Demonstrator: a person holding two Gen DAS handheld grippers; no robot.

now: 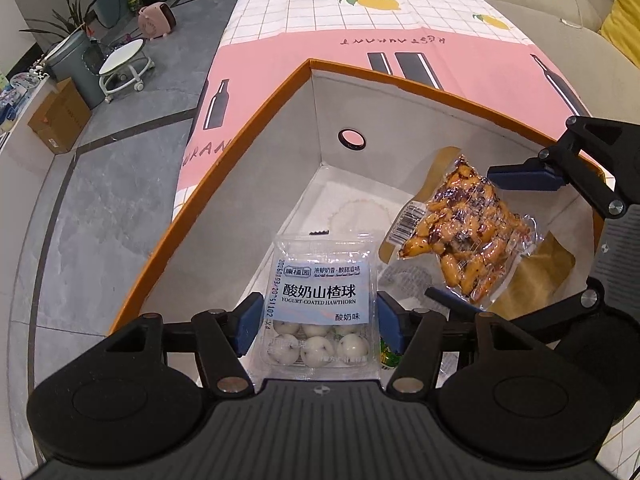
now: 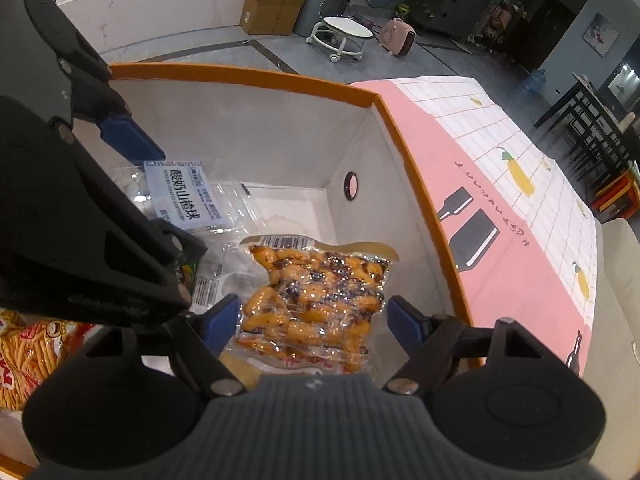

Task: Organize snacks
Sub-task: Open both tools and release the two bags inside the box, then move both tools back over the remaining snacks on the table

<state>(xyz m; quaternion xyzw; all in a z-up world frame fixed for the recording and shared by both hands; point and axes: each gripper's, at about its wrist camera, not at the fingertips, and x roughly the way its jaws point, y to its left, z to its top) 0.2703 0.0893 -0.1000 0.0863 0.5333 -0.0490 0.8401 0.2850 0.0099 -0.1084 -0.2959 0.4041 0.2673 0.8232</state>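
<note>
- Between the fingers of the left gripper (image 1: 318, 322) sits the yogurt-coated hawthorn pack (image 1: 320, 304), label up, with its edges next to the blue pads on both sides. The fingers stand wide, and I cannot tell whether the pads press on the pack or only frame it.
- Between the fingers of the right gripper (image 2: 316, 326) lies the vacuum-sealed snack pouch (image 2: 316, 300), orange-brown pieces under clear film. On the left it sits close to the pad; on the right a gap shows, so these fingers stand apart and are not clamped.
- Both packs are inside the orange-rimmed storage box (image 1: 248, 120), which stands on the lemon-print tablecloth (image 1: 360, 12) over the surface. Beneath the fingers, other wrappers and a round pale rice cracker (image 1: 358, 216) already lie on the box floor.
- Judged from this, the step is dropping both snacks into the box. To do it well, spread each pair of fingers fully before lifting, so that no pad drags a film edge back out.
- Draw the two grippers straight up and away from each other; they hang close together, and the right one's finger crosses near the pouch in the left view.
- Left of the right fingers, outside the box, a bag of orange snack sticks (image 2: 24, 356) looks like a likely next pick.
</note>
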